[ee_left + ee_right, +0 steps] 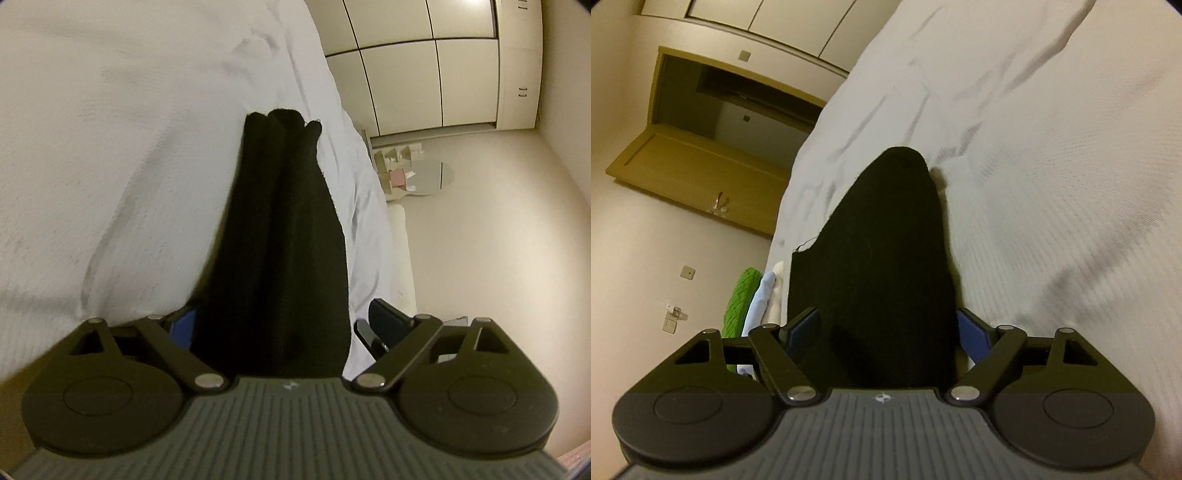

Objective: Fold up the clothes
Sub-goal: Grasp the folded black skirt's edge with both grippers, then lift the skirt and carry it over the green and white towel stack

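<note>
Between my left gripper's [275, 325] wide fingers and my right gripper's [886, 332], neither visibly clamping, the black knitted garment [280, 221] is lying bunched on the white bed [110, 147], needing firm pinches next.

Left gripper [280, 325] and right gripper [886, 332]: jaws wide, angled downward.

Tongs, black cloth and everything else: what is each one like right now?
Left tongs: open, cloth between them, gap on one side.
Right tongs: wide, cloth fills them; grip unclear.
Black cloth: bunched into long folds.
Bed sheet: wrinkled.
Wooden door: open.
Wardrobe doors: shut.
</note>
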`<act>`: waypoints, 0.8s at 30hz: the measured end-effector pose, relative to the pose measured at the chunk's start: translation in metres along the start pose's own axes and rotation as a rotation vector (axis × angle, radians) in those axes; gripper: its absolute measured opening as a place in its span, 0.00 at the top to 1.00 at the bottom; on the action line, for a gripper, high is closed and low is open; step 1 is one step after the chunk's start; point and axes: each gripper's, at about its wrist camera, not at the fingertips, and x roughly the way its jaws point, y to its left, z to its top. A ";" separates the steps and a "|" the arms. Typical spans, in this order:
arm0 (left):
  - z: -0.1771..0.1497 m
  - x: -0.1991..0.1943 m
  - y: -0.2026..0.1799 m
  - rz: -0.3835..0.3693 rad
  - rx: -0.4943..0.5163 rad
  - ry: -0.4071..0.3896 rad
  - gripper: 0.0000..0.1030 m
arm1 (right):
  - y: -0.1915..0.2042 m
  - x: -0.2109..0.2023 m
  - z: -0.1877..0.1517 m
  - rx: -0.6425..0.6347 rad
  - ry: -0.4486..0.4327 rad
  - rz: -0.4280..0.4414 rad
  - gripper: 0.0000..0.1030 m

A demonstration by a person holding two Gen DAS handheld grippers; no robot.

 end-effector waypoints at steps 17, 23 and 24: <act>0.018 0.034 -0.041 0.124 0.135 0.139 0.62 | 0.007 0.016 0.002 -0.063 0.063 -0.005 0.44; 0.025 0.000 -0.093 0.187 0.084 0.109 0.63 | 0.049 0.002 0.005 -0.015 0.100 -0.027 0.49; 0.025 -0.009 -0.104 0.200 0.074 0.102 0.63 | 0.060 -0.002 0.007 -0.016 0.111 -0.022 0.49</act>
